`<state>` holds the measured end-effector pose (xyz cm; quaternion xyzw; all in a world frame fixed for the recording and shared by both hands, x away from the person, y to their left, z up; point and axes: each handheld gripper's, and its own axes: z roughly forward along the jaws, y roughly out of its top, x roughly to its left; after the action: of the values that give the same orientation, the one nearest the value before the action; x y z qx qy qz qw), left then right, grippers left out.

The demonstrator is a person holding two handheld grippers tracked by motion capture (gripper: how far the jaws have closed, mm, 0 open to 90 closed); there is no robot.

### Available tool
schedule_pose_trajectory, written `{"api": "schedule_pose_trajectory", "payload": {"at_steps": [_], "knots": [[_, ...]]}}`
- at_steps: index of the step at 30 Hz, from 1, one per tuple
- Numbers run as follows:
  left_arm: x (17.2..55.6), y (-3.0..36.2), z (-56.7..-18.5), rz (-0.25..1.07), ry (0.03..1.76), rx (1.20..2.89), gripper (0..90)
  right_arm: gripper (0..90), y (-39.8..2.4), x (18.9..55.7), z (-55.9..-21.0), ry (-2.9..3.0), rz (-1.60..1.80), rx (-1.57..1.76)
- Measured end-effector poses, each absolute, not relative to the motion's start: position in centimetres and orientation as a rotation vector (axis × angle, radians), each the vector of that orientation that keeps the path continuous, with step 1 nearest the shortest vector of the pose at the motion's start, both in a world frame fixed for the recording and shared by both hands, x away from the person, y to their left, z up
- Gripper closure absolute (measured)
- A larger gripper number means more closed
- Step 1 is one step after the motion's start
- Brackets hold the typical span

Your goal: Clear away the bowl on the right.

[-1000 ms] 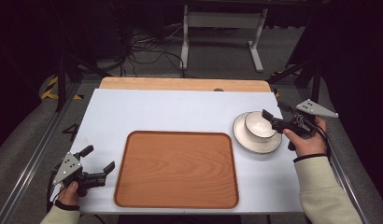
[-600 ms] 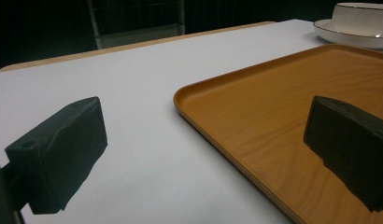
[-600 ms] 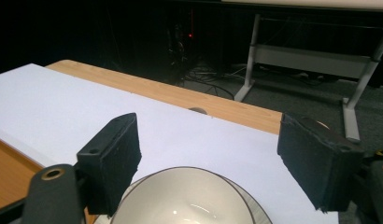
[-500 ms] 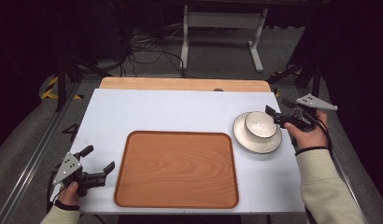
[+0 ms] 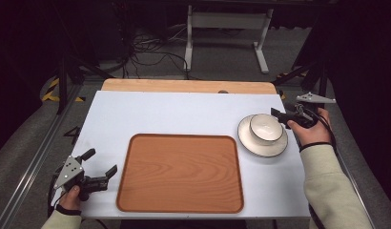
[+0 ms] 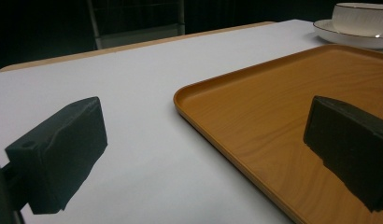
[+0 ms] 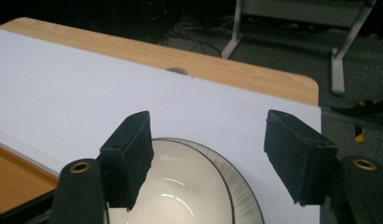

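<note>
Your right gripper hangs just behind the bowl on its saucer, jaws apart, just been closing, gripping nothing; straddle the rim squarely before squeezing; your left gripper waits open beside the tray.

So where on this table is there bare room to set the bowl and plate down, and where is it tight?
The wooden tray is bare. The white tabletop is free behind the tray, up to the wooden back edge, and left of it. It is tight at the right edge, where the bowl sits on its plate with the right hand-held gripper over them.
</note>
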<state>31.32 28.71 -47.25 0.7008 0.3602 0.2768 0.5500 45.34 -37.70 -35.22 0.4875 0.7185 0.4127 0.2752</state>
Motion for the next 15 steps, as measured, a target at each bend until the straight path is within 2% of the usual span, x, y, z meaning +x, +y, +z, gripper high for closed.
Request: {"api": "schedule_pose_trajectory", "payload": {"at_steps": [5, 9, 15], "knots": [[31.3, 28.7, -47.3, 0.654, 0.852, 1.657, 0.3, 37.3, -38.0, 45.8, -35.8, 1.983, 1.052, 1.365], [31.3, 28.7, -47.3, 0.655, 0.854, 1.658, 0.3, 46.2, -38.2, 46.1, -36.5, 2.037, 1.0, 1.426], [31.3, 28.7, -47.3, 0.654, 0.853, 1.657, 0.3, 51.4, -38.1, 46.4, -37.1, 2.085, 0.933, 1.464]]}}
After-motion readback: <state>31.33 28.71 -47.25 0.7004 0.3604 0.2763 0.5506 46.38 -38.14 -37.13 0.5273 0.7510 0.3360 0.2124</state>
